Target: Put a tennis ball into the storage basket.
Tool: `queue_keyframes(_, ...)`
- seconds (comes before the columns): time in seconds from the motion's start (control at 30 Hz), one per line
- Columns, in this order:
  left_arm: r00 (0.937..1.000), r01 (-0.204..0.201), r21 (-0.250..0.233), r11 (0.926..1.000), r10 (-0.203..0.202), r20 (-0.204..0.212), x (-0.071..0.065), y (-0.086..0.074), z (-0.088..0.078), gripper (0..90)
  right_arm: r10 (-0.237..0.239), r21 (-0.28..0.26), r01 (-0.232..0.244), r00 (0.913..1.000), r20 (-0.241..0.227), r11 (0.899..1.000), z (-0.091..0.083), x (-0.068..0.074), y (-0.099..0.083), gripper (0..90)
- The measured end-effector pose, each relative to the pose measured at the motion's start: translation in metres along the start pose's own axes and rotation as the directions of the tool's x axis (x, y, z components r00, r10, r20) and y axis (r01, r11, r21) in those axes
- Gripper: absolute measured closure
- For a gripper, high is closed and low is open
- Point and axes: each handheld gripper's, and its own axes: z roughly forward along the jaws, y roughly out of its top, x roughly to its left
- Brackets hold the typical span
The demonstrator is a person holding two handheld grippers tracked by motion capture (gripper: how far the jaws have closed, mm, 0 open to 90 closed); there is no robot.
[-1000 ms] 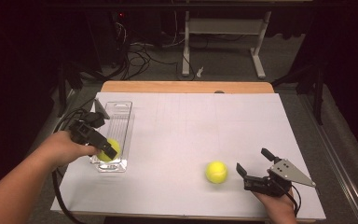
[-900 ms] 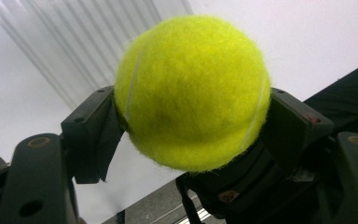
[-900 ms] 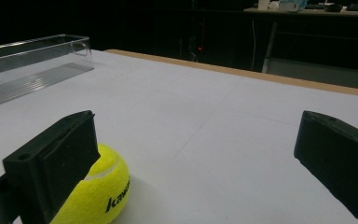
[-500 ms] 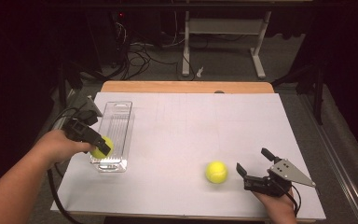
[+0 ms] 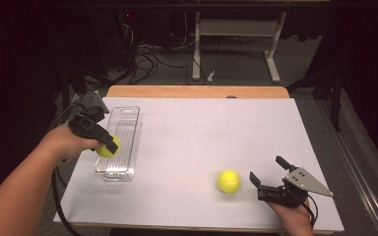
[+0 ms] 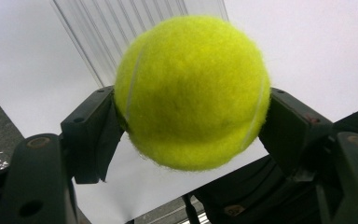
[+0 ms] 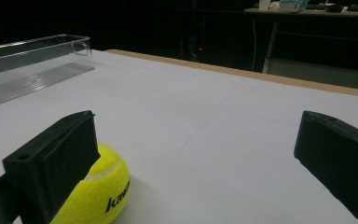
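My left gripper [image 5: 109,145] is clamped on a tennis ball [image 5: 108,147]; in the left gripper view the two black jaws press on opposite sides of that ball [image 6: 192,91], which bulges out past them toward the camera. In the high view this held ball sits at the left long wall of the clear plastic tray [image 5: 127,129], about level with the tray's near half. Compared with the frame a second ago, the ball and my left hand [image 5: 68,142] have shifted leftward, from over the tray's floor to its left edge; the clamp on the ball looks unchanged.

My right gripper [image 5: 268,177] has its jaws standing wide apart, low over the white table [image 5: 202,132] near its front right corner. A second tennis ball [image 5: 228,181] rests on the table just to the left of those jaws, outside the gap between them. Neither this gripper nor this ball has moved since the earlier frames.

The right gripper view shows what the high view cannot: the loose ball [image 7: 93,196] lies partly behind one jaw, with dark lettering on its felt, and the tray [image 7: 32,51] appears farther off. The left gripper view alone shows the ribbed floor of the tray [image 6: 121,32] behind the held ball.
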Motion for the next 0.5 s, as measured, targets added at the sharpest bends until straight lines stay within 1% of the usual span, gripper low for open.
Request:
queue_keyframes(0.03, 1.0, 0.008, -0.003, 1.0, -0.008, 0.001, -0.001, 0.002, -0.001, 26.7, -0.001, -0.001, 0.001, 1.0, 0.0, 1.0, 0.0, 0.0, 0.0, 0.4)
queue_keyframes(0.07, 1.0, 0.003, -0.002, 1.0, -0.003, -0.004, -0.002, 0.003, -0.001, 26.7, -0.001, -0.001, 0.001, 1.0, 0.0, 1.0, 0.0, 0.0, 0.0, 0.4)
queue_keyframes(0.13, 0.9999, 0.012, -0.01, 0.9999, -0.012, -0.005, -0.004, 0.007, 0.0, 26.7, 0.0, -0.001, 0.0, 1.0, -0.001, 1.0, 0.0, 0.0, 0.0, 0.4)
queue_keyframes(0.17, 0.9999, 0.011, -0.005, 0.9999, -0.011, -0.004, -0.005, 0.008, 0.0, 26.8, 0.001, -0.001, -0.001, 1.0, -0.001, 1.0, 0.0, -0.001, 0.0, 0.4)
queue_keyframes(0.23, 0.9999, 0.01, -0.006, 0.9999, -0.01, -0.012, -0.007, 0.011, 0.003, 26.7, 0.003, -0.002, -0.003, 1.0, 0.0, 1.0, -0.001, -0.001, 0.0, 0.3)
queue_keyframes(0.37, 0.9998, 0.017, -0.011, 0.9998, -0.017, -0.014, -0.01, 0.015, 0.007, 26.7, 0.003, -0.004, -0.003, 1.0, 0.0, 1.0, -0.001, -0.001, 0.0, 0.4)
queue_keyframes(0.5, 0.9996, 0.015, -0.004, 0.9999, -0.016, -0.022, -0.015, 0.022, 0.013, 26.7, 0.006, -0.002, -0.006, 1.0, 0.0, 1.0, -0.001, -0.002, -0.001, 0.4)
